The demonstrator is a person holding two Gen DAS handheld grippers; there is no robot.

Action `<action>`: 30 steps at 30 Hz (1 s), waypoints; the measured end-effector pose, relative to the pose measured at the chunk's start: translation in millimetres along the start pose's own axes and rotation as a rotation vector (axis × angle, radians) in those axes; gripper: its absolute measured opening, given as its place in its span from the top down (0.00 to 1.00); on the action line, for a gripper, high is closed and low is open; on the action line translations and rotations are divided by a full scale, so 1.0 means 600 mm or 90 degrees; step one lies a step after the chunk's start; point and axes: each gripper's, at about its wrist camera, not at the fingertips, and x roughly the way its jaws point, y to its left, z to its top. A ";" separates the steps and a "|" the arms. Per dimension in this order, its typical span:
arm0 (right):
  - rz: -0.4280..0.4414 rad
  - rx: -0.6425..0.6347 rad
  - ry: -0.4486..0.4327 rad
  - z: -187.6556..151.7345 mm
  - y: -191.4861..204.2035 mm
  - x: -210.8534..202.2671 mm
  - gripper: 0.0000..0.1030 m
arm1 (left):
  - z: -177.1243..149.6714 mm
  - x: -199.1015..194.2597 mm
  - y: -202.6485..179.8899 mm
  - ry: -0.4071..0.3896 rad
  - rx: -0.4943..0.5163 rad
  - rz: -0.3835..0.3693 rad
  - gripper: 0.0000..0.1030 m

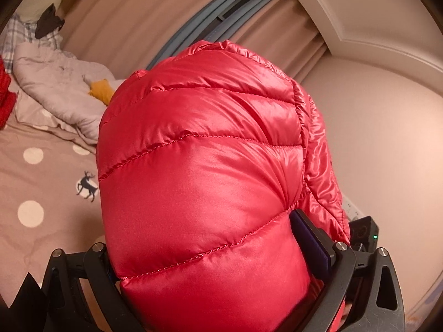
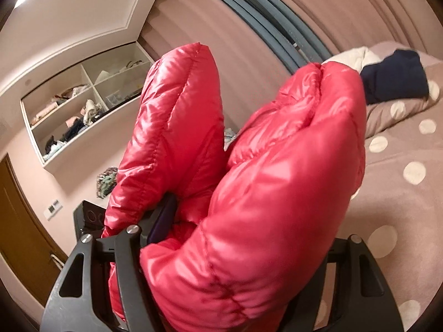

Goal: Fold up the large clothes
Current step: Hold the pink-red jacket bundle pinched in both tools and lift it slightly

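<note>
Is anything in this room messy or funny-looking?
Yes. The red puffy jacket is bunched thickly in both grippers, not flat. On the dotted bed a grey quilt lies crumpled, and the wall shelves hold jumbled clothes.

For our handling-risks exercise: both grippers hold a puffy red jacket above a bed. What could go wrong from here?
1. The glossy red jacket bulges thickly inside the left gripper and might slip out.
2. In the right gripper it is bunched into two lobes, so the fold may land crooked.
3. It blocks both cameras, hiding much of the bed.
</note>
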 end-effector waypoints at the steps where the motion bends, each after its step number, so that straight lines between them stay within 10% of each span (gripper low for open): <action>1: 0.007 0.005 0.003 -0.001 -0.002 0.002 0.34 | 0.004 -0.009 0.007 -0.003 0.001 0.002 0.04; 30: 0.036 -0.018 -0.011 -0.010 0.018 0.010 0.34 | -0.001 -0.005 -0.001 -0.059 0.054 0.032 0.04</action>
